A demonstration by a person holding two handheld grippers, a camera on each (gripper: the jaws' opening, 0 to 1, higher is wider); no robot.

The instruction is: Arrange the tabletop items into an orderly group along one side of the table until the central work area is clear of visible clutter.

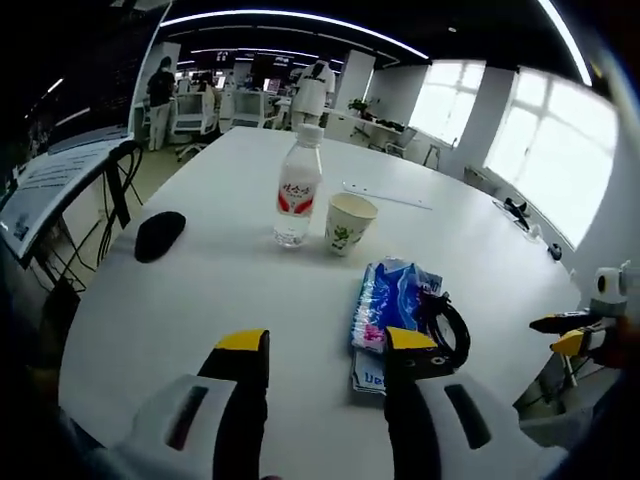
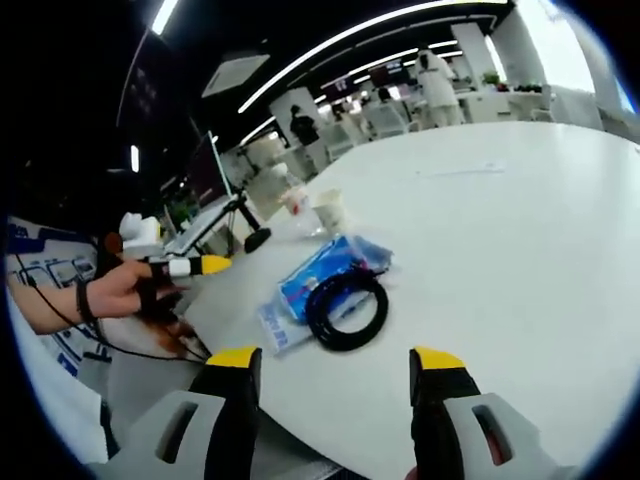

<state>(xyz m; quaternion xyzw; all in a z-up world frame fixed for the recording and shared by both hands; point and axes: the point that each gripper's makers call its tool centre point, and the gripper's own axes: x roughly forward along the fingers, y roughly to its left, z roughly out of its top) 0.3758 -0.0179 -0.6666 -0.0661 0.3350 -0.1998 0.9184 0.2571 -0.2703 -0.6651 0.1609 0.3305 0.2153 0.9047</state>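
One tissue pack with one black cable coil lies just ahead of both grippers' wide-open, empty fingers; the left gripper view adds one water bottle, one paper cup, one mouse beyond on the worktop.

free: table right half | blocked: bottle, cup, tissue pack

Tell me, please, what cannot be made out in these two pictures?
- Blue tissue pack: its near end sits behind the left gripper jaw in the left gripper view.
- Black cable coil: covers part of the pack in the right gripper view.
- Water bottle label: print too small.
- Paper cup: contents hidden by its wall.
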